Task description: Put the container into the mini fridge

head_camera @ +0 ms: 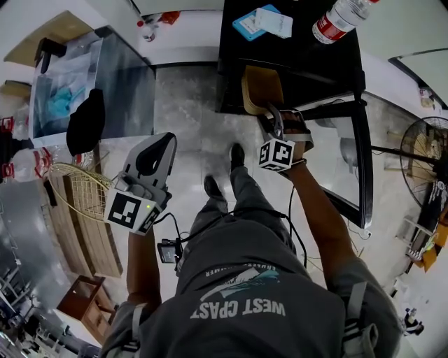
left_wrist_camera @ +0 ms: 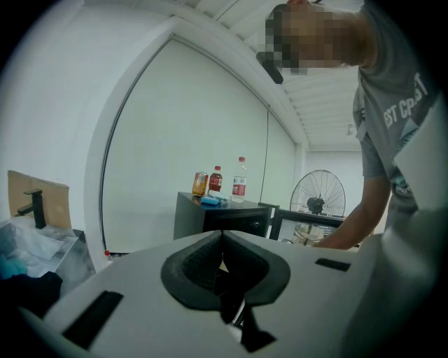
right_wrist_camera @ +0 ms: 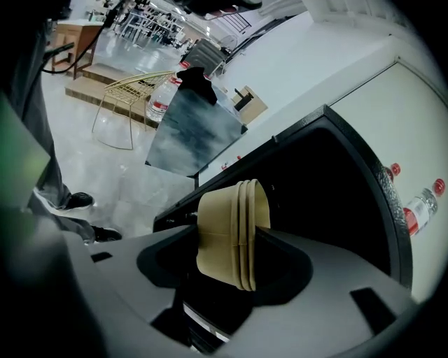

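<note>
A tan paper container [head_camera: 260, 85] lies on its side between the jaws of my right gripper [head_camera: 271, 113], which is shut on it. The container sits at the open front of the black mini fridge [head_camera: 301, 59], whose glass door [head_camera: 360, 164] swings out to the right. In the right gripper view the container [right_wrist_camera: 227, 224] shows ribbed near its rim, against the dark fridge interior [right_wrist_camera: 336, 182]. My left gripper [head_camera: 155, 152] is raised to the left, away from the fridge, jaws shut and empty. Its own view shows the gripper [left_wrist_camera: 222, 260] facing the fridge [left_wrist_camera: 224, 218].
A water bottle [head_camera: 341, 17] and a blue pack [head_camera: 262, 21] lie on the fridge top. A glass-sided cabinet [head_camera: 91, 84], a wire basket [head_camera: 77, 185] and wooden pallets [head_camera: 84, 234] stand on the left. A floor fan [head_camera: 427, 147] is at right. The person's shoes [head_camera: 224, 171] are on the tiled floor.
</note>
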